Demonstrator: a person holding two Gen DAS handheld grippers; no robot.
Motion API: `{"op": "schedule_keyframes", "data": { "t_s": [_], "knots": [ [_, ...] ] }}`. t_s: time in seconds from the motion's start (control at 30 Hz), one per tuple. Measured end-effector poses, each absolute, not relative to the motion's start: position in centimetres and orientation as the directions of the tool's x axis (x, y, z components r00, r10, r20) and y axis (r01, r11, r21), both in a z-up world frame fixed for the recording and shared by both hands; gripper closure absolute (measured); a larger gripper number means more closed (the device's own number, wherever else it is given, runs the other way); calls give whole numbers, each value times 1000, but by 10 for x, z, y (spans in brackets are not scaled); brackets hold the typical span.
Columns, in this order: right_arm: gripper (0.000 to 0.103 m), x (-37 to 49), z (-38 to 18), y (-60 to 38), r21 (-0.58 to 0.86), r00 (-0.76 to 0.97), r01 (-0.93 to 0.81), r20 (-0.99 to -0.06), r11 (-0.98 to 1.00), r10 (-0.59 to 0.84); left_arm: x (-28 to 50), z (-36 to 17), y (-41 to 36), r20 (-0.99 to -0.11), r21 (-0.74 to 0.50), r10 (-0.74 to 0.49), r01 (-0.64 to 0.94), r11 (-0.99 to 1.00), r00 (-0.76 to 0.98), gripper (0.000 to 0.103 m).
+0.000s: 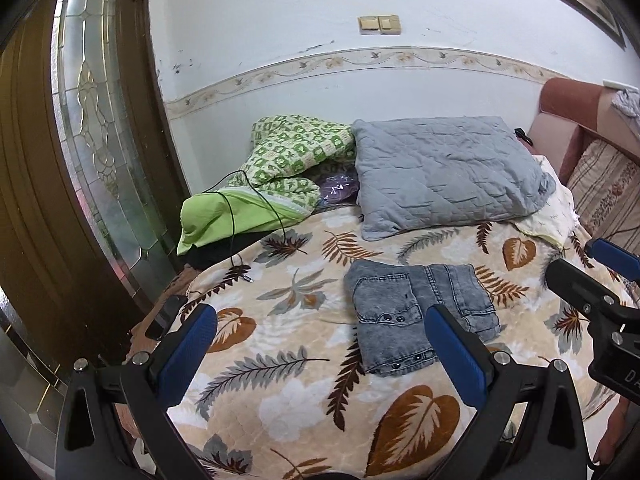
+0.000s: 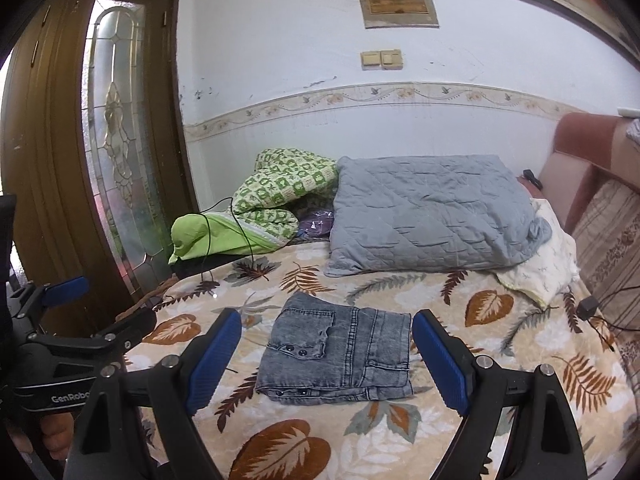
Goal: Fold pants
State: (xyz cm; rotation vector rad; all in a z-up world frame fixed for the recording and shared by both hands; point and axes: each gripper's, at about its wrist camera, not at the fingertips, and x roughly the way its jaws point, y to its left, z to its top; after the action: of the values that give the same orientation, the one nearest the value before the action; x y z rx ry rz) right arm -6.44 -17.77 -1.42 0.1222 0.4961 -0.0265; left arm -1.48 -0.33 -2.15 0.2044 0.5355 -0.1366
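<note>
The grey-blue denim pants [image 1: 420,312] lie folded into a compact rectangle on the leaf-patterned bedspread [image 1: 288,392]; they also show in the right wrist view [image 2: 340,356]. My left gripper [image 1: 320,344] is open and empty, held above the bed to the left of the pants. My right gripper [image 2: 328,344] is open and empty, hovering over the near side of the pants. The right gripper shows at the right edge of the left wrist view [image 1: 592,276], and the left gripper at the left edge of the right wrist view [image 2: 80,312].
A grey quilted pillow [image 2: 432,220] and a green patterned blanket [image 2: 280,192] lie at the head of the bed. A black cable [image 1: 240,232] trails over the blanket. A wooden door with glass [image 1: 80,160] stands left. A pink sofa [image 2: 600,200] stands right.
</note>
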Motion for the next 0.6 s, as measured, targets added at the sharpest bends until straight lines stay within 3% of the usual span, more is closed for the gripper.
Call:
{"op": "schedule_keyframes", "data": {
  "t_s": [0.6],
  "knots": [
    [13,-55,-22,-150,74,863,35,-505,997,7,-9,-28,20,-527,114,-88,173,978,845,0]
  ]
}}
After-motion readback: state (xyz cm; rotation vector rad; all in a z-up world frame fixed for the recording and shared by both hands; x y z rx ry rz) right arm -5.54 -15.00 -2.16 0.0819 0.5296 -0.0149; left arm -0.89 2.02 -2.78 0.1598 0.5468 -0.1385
